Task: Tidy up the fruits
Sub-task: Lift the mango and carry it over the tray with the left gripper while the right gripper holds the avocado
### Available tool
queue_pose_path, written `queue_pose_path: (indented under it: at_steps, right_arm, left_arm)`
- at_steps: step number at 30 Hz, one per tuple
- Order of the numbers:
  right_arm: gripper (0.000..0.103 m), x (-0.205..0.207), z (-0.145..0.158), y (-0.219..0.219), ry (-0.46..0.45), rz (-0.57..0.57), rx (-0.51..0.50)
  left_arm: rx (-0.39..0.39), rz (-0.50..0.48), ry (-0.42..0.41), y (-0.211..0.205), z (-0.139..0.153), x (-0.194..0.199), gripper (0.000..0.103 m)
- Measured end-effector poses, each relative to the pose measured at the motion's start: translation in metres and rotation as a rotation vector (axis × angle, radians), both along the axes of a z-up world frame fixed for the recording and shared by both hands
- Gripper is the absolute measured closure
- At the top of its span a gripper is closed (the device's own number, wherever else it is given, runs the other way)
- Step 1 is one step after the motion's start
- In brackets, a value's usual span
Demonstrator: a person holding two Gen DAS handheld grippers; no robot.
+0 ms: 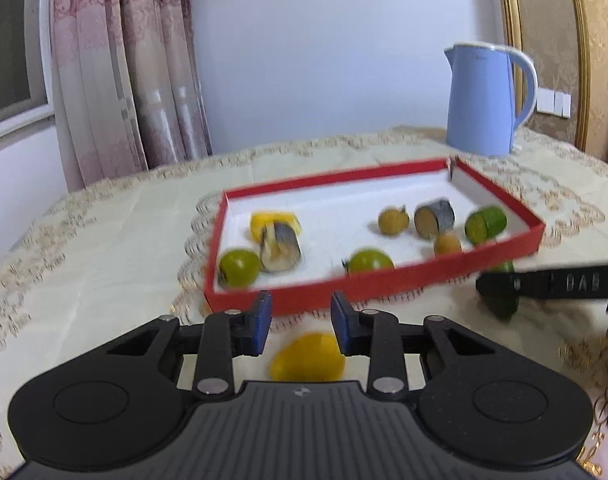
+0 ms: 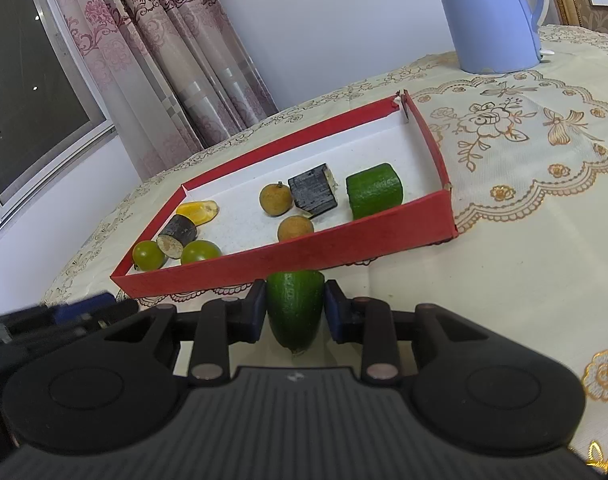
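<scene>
My left fingers (image 1: 301,326) have closed to their narrowest around a yellow fruit wedge (image 1: 308,356) just before the shallow red cardboard tray (image 1: 384,280) on the counter (image 1: 103,240). My right fingers (image 2: 291,312) clamp a green cucumber-like piece (image 2: 293,308) beside the tray's near wall.

A: How many round green fruits lie in the red tray (image 2: 304,250)?
B: Two, one (image 2: 148,255) and another (image 2: 199,251), both near its left end.

A: And the small brown round fruits?
B: Two, one (image 2: 275,199) farther back and one (image 2: 295,228) by the front wall.

A: The dark-skinned cut pieces?
B: Two, one (image 2: 177,234) at left and one (image 2: 314,195) at right.

A: Green cut pieces?
B: Two: one (image 2: 374,190) in the tray, one (image 2: 295,312) outside it.

A: Yellow pieces?
B: Two: one (image 1: 273,222) in the tray, one (image 1: 308,358) on the bench (image 2: 504,280).

A: Kettles?
B: One blue kettle (image 1: 486,100).
</scene>
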State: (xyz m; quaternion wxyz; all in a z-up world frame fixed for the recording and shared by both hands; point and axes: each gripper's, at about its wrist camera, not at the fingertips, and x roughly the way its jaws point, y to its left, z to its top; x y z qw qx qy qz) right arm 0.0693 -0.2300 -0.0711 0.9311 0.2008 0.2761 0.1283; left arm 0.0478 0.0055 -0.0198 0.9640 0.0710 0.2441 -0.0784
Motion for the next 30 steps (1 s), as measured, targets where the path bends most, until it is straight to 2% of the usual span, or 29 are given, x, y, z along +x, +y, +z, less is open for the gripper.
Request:
queue_pose_path:
  at_steps: [7,10,12,17,19,21,22,28,30]
  right_arm:
    - [0.074,0.0,0.0,0.0,-0.001,0.0,0.0]
    - [0.074,0.0,0.0,-0.001,0.0,0.0,0.0]
    - [0.074,0.0,0.0,0.0,0.001,0.001,-0.001]
    - [0.074,0.0,0.001,0.0,0.001,0.002,-0.001]
    - [0.074,0.0,0.001,0.0,0.0,0.002,-0.002]
    - [0.074,0.0,0.0,0.0,0.0,0.002,-0.001]
    - [0.074,0.0,0.0,0.0,0.0,0.002,-0.002]
    - [0.074,0.0,0.0,0.0,0.0,0.003,-0.002]
    - [0.074,0.0,0.0,0.0,0.0,0.002,-0.001]
  left_arm:
    - [-0.067,0.037,0.024,0.024,0.008,0.007,0.076]
    - [-0.099,-0.027,0.084,0.029,0.007,0.006,0.076]
    - [-0.082,-0.087,0.103,0.023,0.004,0.004,0.075]
    - [-0.022,-0.127,0.133,0.009,-0.008,0.01,0.073]
    - [-0.012,-0.132,0.145,0.008,-0.014,0.012,0.068]
    - [-0.012,-0.141,0.152,0.008,-0.017,0.013,0.046]
    - [-0.021,-0.152,0.166,0.009,-0.019,0.014,0.043]
    - [-0.014,-0.145,0.179,0.008,-0.029,0.015,0.043]
    - [-0.019,-0.138,0.178,0.009,-0.029,0.016,0.049]
